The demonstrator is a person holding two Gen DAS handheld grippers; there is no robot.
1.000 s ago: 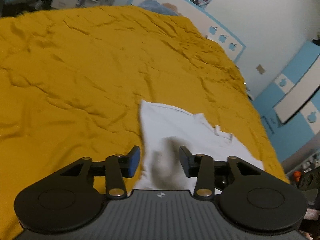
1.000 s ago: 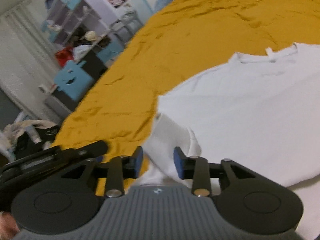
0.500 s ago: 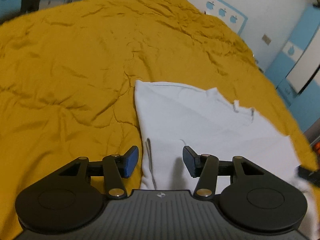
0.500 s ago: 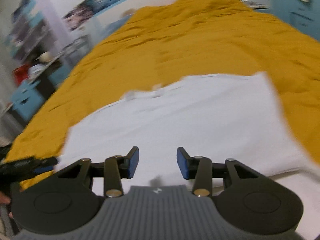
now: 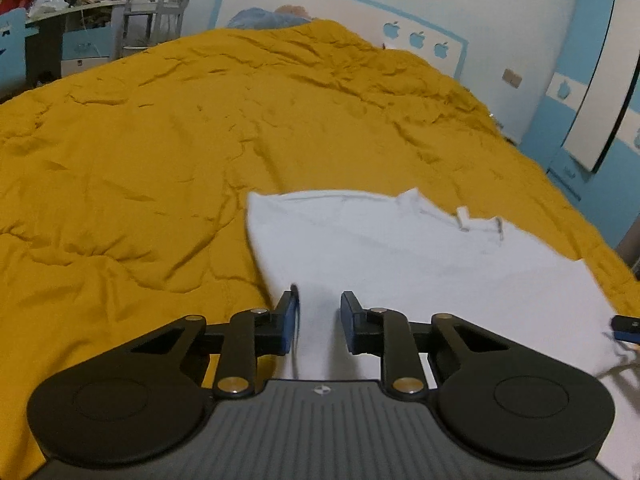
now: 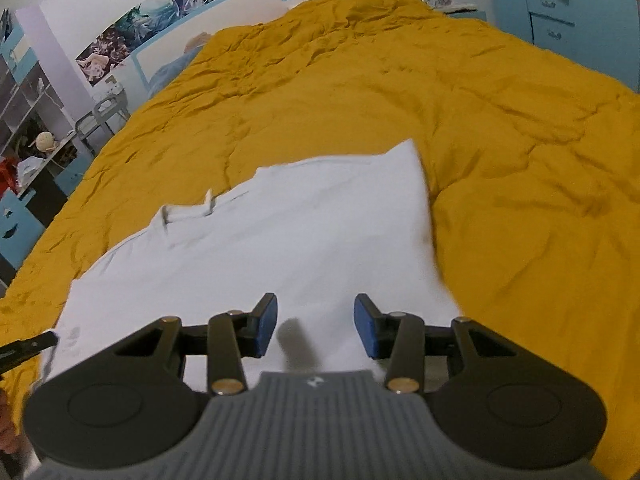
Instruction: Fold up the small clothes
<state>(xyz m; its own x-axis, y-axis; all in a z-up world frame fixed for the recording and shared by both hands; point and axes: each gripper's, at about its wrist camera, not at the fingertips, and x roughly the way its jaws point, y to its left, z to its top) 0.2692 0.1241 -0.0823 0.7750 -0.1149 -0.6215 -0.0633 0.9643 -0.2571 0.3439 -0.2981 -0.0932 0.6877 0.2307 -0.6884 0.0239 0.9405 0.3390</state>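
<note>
Currently a white cotton T-shirt (image 5: 400, 256) lies spread flat on the wrinkled mustard-yellow quilted bedspread (image 5: 140, 160). Left gripper (image 5: 319, 312): its jaws have just been closing over the shirt's near left edge, with fabric between them; whether the pads pinch it cannot be told. Right gripper (image 6: 316, 320): jaws apart above the shirt's near right part, grasping nothing.

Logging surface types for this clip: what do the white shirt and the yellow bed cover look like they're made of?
White shirt: thin, matte knit, probably cotton; it lies limp with soft folds and a stitched collar. Yellow bed cover: matte woven cloth, slightly padded by its puffy creases; the fibre is unclear.
</note>
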